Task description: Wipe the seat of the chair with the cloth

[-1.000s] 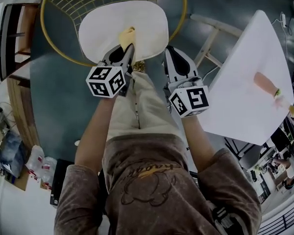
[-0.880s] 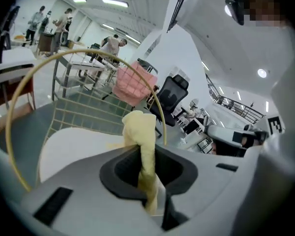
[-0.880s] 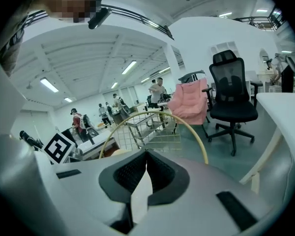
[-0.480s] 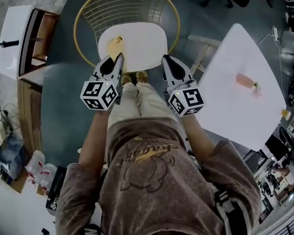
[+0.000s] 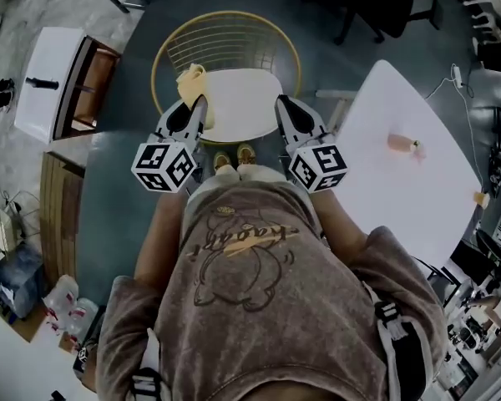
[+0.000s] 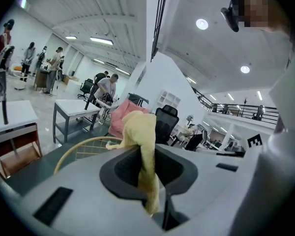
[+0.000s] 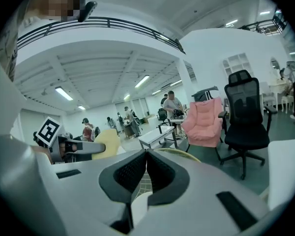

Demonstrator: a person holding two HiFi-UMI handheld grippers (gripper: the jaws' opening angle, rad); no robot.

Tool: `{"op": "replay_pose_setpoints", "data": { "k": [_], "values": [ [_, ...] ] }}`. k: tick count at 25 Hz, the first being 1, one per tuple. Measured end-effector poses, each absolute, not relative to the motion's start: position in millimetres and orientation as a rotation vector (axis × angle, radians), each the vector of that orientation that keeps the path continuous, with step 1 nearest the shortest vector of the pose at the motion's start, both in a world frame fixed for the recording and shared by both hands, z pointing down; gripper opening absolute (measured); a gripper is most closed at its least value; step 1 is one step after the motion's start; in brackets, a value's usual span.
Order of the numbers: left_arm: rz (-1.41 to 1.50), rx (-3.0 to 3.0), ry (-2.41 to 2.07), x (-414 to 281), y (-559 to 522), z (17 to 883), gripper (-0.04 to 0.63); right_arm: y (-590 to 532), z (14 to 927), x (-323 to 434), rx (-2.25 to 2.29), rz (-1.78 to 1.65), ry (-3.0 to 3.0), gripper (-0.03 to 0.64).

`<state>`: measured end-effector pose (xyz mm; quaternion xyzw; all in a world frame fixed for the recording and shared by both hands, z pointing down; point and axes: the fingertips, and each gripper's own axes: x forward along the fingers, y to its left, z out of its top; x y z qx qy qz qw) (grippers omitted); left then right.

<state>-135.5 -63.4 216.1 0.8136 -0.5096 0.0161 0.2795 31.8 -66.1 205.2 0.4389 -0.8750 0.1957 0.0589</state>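
A round chair with a white seat (image 5: 238, 103) and a gold wire back stands in front of the person in the head view. My left gripper (image 5: 199, 105) is raised over the seat's left edge and shut on a yellow cloth (image 5: 190, 81). In the left gripper view the cloth (image 6: 143, 151) hangs pinched between the jaws, with the chair's gold rim (image 6: 83, 149) behind. My right gripper (image 5: 280, 103) is lifted at the seat's right edge, shut and holding nothing. In the right gripper view its jaw tips (image 7: 146, 155) meet, with the seat (image 7: 137, 206) visible below them.
A white table (image 5: 405, 170) with a small pink object (image 5: 401, 144) stands to the right. A white and wood cabinet (image 5: 63, 82) stands to the left. Bottles and boxes lie at the lower left (image 5: 63, 295). Office chairs, a pink armchair (image 7: 202, 120) and people fill the room beyond.
The view has pulled up and back: the chair looks smaller and farther. Both grippers have lifted off the seat, the cloth still in the left one.
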Motion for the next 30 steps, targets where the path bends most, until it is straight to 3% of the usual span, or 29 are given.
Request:
{"op": "replay_pose_setpoints", "data": {
  "k": [9,30],
  "values": [
    [-0.038,2.208,-1.465,-163,-52,164,0.057,-63,166,11,1.265,0.473,-2.747,0.026],
    [0.052,2.391,-1.676,-183,-47,172,0.057,-71,176,12,1.333,0.330,-2.739,0.026]
  ]
}}
